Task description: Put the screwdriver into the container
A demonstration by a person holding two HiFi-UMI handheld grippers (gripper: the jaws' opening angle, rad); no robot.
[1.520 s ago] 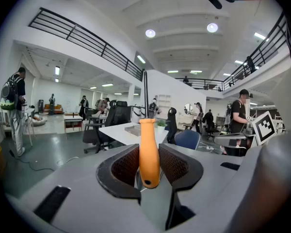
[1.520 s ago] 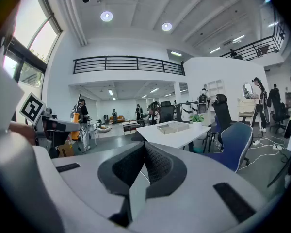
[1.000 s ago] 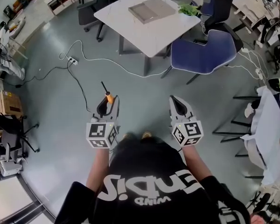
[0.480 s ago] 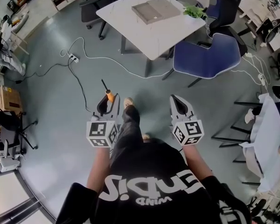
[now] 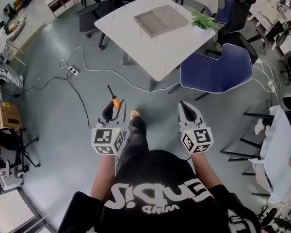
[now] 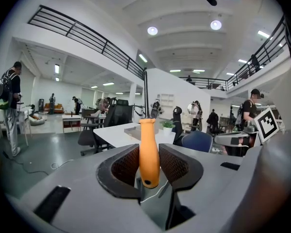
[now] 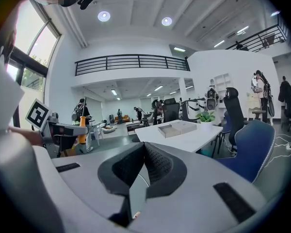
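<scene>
My left gripper [image 5: 112,111] is shut on a screwdriver [image 5: 115,101] with an orange handle; its thin black shaft points forward over the grey floor. In the left gripper view the handle [image 6: 149,152] stands upright, clamped between the two ribbed pads. My right gripper [image 5: 185,109] is held level with it on the right, shut with nothing in it; its pads meet in the right gripper view [image 7: 144,147]. The container [image 5: 160,20] is a flat grey tray on a white table [image 5: 136,40] ahead, well beyond both grippers. It also shows in the right gripper view [image 7: 177,128].
A blue chair [image 5: 213,72] stands at the table's near right corner, and a black chair [image 5: 94,11] at its far left. A small green plant [image 5: 202,20] sits by the tray. A white cable with a power strip [image 5: 72,72] lies on the floor at left. My foot [image 5: 135,114] is between the grippers.
I have stepped forward: a leg now shows between the grippers, and the table and chair sit closer. Both grippers keep their pose, and the screwdriver stays clamped.
</scene>
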